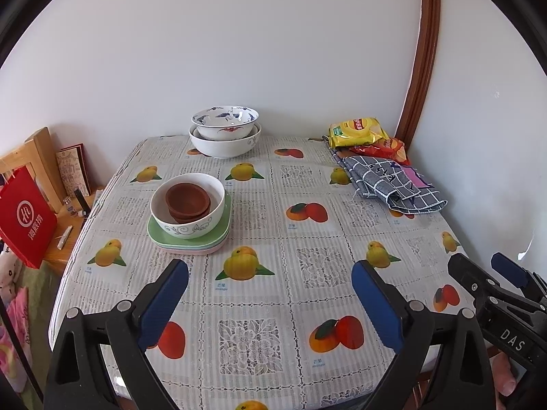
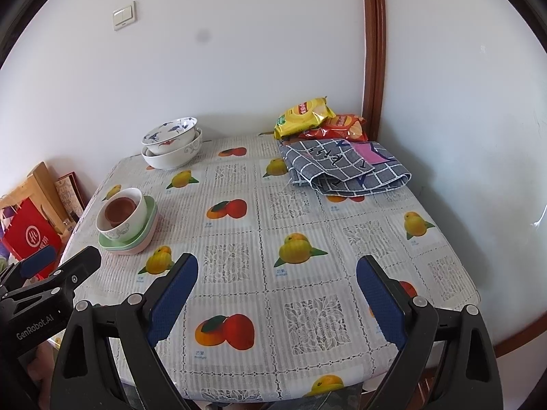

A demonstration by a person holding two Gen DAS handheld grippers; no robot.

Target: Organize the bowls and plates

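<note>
A blue-patterned bowl (image 1: 224, 121) sits nested in a larger white bowl (image 1: 225, 147) at the table's far edge; both show in the right wrist view (image 2: 171, 135). Nearer left, brown bowls (image 1: 188, 201) sit inside a white bowl (image 1: 186, 210) on a stack of green and pink plates (image 1: 188, 239); this stack also shows in the right wrist view (image 2: 128, 223). My left gripper (image 1: 270, 276) is open and empty over the table's near part. My right gripper (image 2: 277, 273) is open and empty beside it, also visible in the left wrist view (image 1: 485, 266).
A checked cloth (image 1: 389, 184) and snack bags (image 1: 362, 135) lie at the far right by the wall. A red bag (image 1: 25, 218) and a wooden chair (image 1: 34, 160) stand left of the table. The fruit-print tablecloth (image 1: 273, 225) covers the table.
</note>
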